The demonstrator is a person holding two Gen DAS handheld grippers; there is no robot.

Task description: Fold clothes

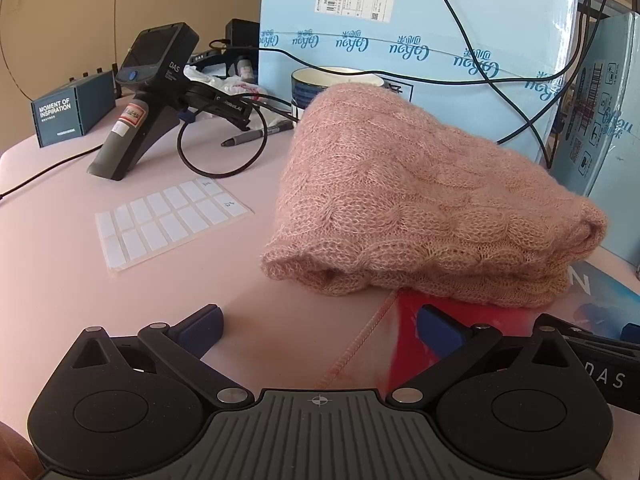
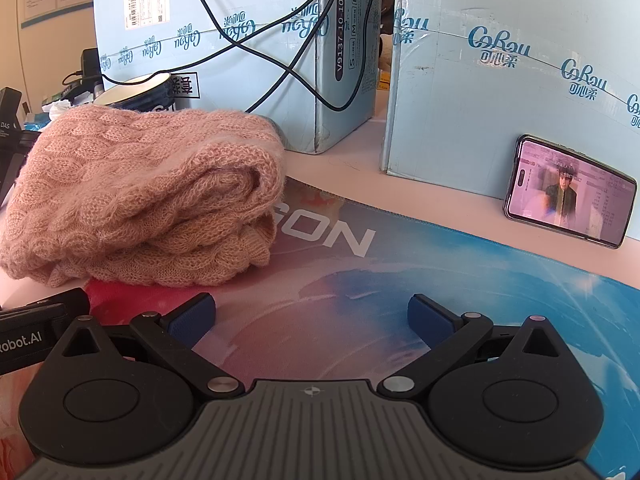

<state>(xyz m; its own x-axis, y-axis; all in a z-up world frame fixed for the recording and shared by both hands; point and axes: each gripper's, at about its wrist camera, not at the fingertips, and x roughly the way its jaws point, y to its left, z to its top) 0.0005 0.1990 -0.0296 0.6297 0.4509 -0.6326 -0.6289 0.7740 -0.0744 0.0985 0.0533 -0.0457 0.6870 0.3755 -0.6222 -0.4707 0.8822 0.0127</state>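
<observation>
From the left wrist, the wide-spread left tool faces the folded pink sweater on the desk, a bowl half hidden behind it, while the right wrist alone shows a propped phone beyond the equally wide, empty right tool.

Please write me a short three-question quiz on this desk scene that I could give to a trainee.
1. True or false: the pink sweater lies folded in a bundle on the table.
2. What leans against the blue box on the right? A) phone B) mug C) pen
3. Fill in: the jaws of the left gripper and the right gripper are both ____.

Key: 1 true. 2 A, the phone. 3 open, holding nothing.
</observation>
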